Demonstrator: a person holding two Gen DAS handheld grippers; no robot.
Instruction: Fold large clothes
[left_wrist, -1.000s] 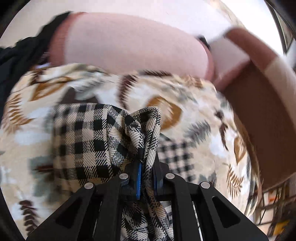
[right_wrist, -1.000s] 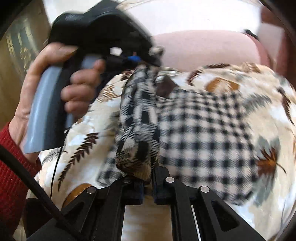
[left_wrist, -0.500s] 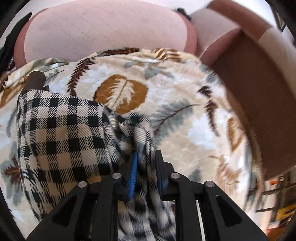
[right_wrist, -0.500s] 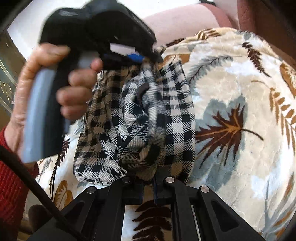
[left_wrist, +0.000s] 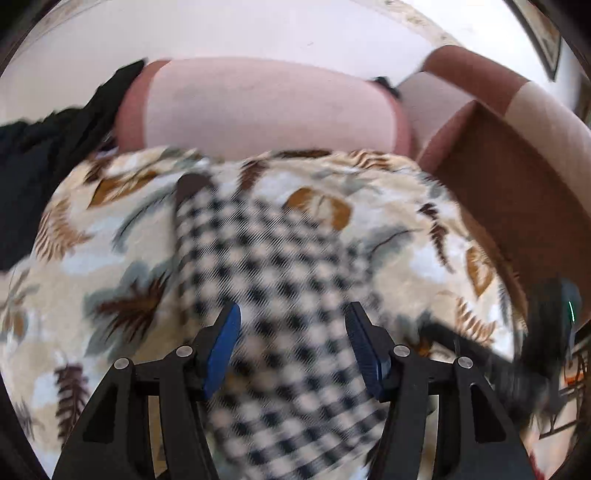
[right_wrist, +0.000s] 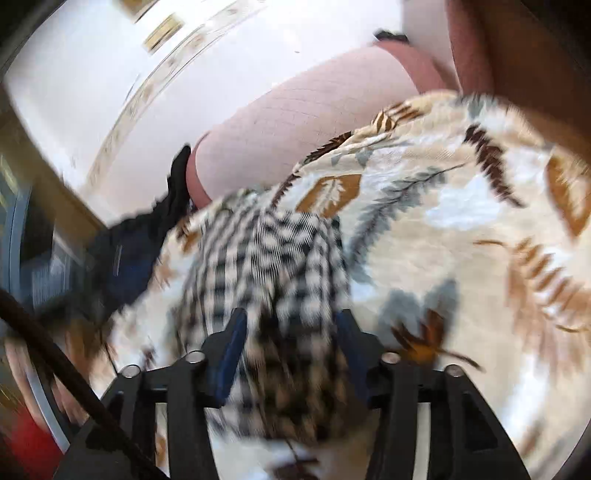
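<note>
Both grippers, left gripper (left_wrist: 291, 345) and right gripper (right_wrist: 286, 350), have just opened, releasing the black-and-white checked garment (left_wrist: 273, 266) onto the leaf-patterned blanket (left_wrist: 406, 236), this fold laid down.

home living room, pink sofa (left_wrist: 258, 107), leaf-print throw (left_wrist: 406, 236)

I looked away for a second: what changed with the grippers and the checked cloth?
Both let go: the left gripper and right gripper have just been opening, and the checked cloth now lies loose between their pads. It stays on the leaf-print blanket.
</note>
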